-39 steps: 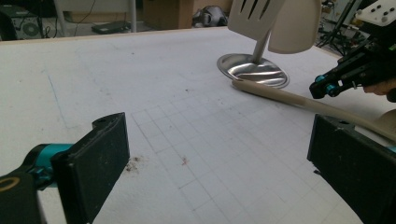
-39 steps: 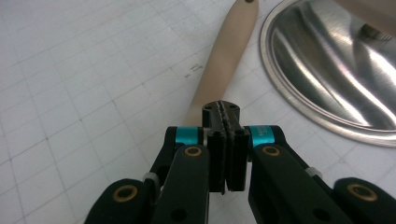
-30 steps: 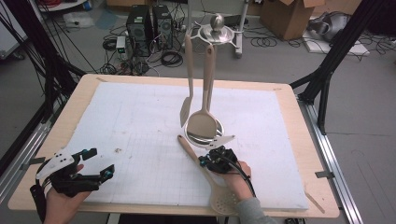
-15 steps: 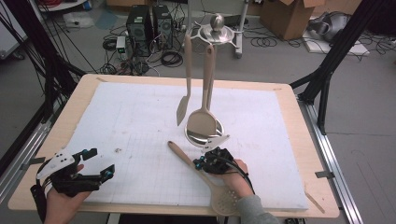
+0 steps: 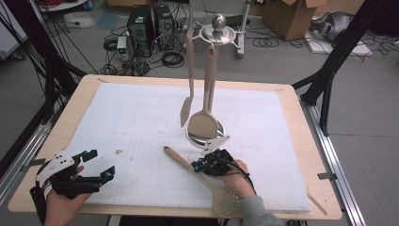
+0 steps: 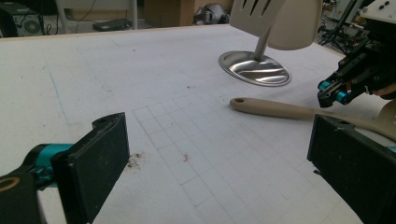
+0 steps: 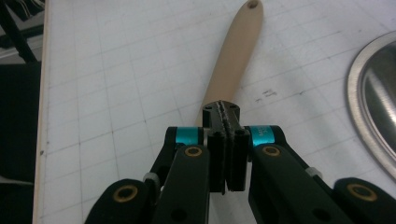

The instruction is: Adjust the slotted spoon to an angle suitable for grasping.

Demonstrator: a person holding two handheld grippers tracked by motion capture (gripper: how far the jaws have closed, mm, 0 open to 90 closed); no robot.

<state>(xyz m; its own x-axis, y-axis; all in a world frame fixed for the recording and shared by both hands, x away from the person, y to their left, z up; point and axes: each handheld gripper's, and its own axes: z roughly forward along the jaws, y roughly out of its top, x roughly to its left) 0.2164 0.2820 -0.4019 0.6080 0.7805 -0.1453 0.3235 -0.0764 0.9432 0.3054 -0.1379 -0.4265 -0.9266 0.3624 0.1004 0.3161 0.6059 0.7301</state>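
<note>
A beige slotted spoon [image 5: 181, 160] lies on the white gridded mat [image 5: 131, 122], its handle pointing up-left and its slotted head near the front edge under the person's right wrist. My right gripper [image 5: 196, 165] is shut just over the handle [image 7: 233, 56]; its pads meet with nothing seen between them. From the left gripper view the right gripper [image 6: 332, 92] sits slightly above the handle [image 6: 280, 109]. My left gripper [image 5: 101, 163] rests open at the mat's front left corner, its jaws wide apart [image 6: 219, 186] and empty.
A metal utensil stand [image 5: 205, 135] stands mid-table just behind my right gripper. A beige turner [image 5: 186, 110] and a beige spoon [image 5: 203, 125] hang from it. Computers, cables and boxes lie on the floor beyond the table's far edge.
The slotted spoon's handle end has swung leftward and toward the front edge. Both hands stay where they were.
</note>
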